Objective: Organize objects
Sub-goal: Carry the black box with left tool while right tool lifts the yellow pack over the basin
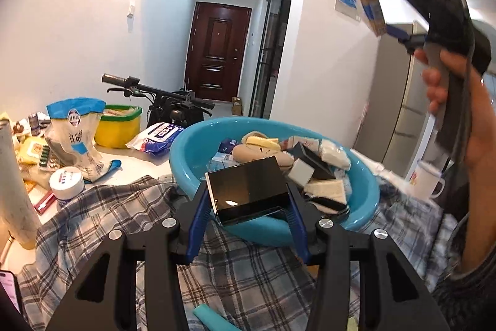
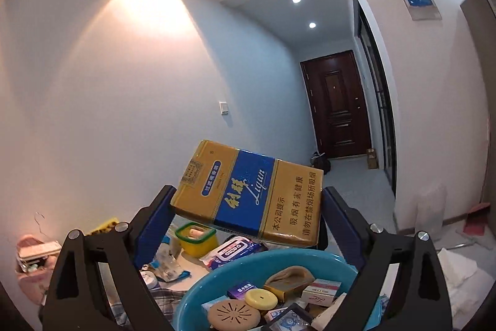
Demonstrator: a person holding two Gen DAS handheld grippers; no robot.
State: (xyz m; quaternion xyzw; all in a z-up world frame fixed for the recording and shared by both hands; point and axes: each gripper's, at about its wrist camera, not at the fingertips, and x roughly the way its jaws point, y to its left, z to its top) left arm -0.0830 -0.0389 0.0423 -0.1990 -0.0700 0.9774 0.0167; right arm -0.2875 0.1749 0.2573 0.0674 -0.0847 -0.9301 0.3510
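Two tools are loaded: your left tool (image 1: 248,207) pinches a black box (image 1: 248,190) at lower centre above the blue basin (image 1: 189,151), and your right tool (image 2: 248,207) clamps a yellow carton (image 2: 248,194) mid-frame. You look mid-sort; next, carry each somewhere and release.

My left camera sat low and close behind the blue basin (image 1: 192,151), tilted slightly down toward the far door (image 1: 217,51). My right one rode higher, facing level. Both shared basin, door and wipes pack (image 2: 231,250).
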